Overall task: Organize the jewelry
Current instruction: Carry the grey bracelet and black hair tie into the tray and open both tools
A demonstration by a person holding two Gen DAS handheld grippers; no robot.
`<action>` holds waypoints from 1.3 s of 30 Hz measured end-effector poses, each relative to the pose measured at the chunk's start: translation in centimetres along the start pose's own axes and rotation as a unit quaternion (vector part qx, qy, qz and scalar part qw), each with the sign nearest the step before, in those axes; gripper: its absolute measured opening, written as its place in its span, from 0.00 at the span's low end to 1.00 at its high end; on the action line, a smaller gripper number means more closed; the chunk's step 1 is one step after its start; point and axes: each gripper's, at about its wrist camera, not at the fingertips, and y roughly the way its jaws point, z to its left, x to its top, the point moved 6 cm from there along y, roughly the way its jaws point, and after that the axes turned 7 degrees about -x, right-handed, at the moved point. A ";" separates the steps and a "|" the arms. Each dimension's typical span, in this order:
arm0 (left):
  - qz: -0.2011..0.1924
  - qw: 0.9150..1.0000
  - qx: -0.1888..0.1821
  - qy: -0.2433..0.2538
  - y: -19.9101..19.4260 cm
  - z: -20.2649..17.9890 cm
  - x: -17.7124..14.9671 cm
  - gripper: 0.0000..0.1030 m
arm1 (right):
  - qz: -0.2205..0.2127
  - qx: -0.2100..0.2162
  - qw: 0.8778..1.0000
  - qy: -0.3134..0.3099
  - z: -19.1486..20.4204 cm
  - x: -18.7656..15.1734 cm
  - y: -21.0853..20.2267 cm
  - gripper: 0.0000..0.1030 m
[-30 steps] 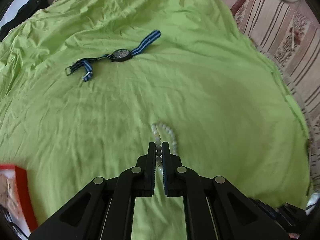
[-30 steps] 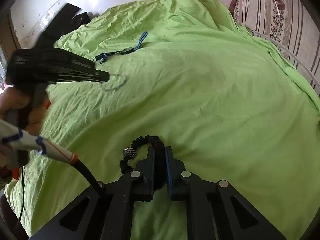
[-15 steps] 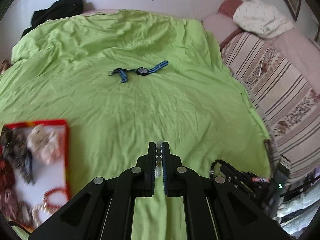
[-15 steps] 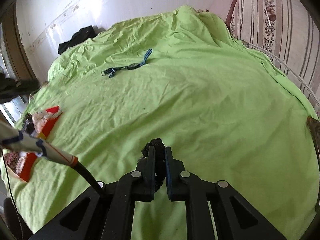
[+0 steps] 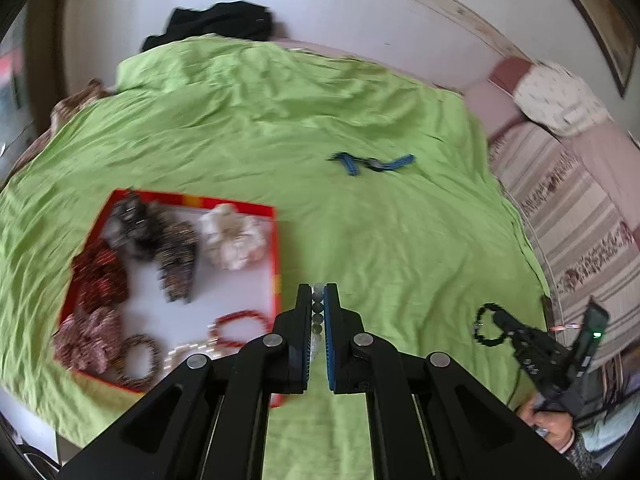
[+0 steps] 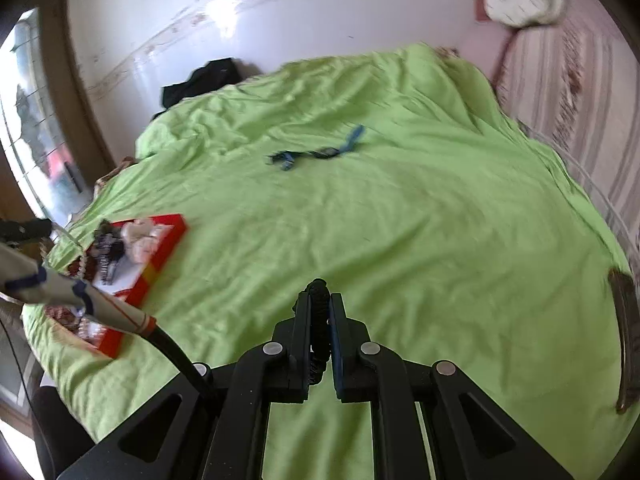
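My left gripper [image 5: 318, 294] is shut on a pale bead bracelet [image 5: 317, 309] and holds it in the air just right of a red tray [image 5: 275, 236]. The tray holds scrunchies and several bracelets, and it also shows in the right wrist view [image 6: 168, 246]. My right gripper [image 6: 319, 300] is shut on a black bead bracelet [image 6: 319, 322], raised above the green sheet; it also shows in the left wrist view [image 5: 489, 330]. A blue striped watch [image 5: 374, 163] lies far out on the sheet, also in the right wrist view [image 6: 320, 153].
The green sheet [image 5: 400, 240] covers the bed. A striped cushion [image 5: 580, 216] runs along the right side. Black cloth [image 5: 216, 20] lies at the far wall. A cable [image 6: 172, 350] crosses the right wrist view at lower left.
Both grippers lifted their bracelets off the sheet and pulled back. The left one swung left, bringing the red tray fully into view.
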 end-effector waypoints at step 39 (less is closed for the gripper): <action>0.036 0.983 0.090 -0.155 6.5 22.3 -2.6 0.05 | 0.156 0.162 0.968 -0.114 29.1 1.5 14.5 0.12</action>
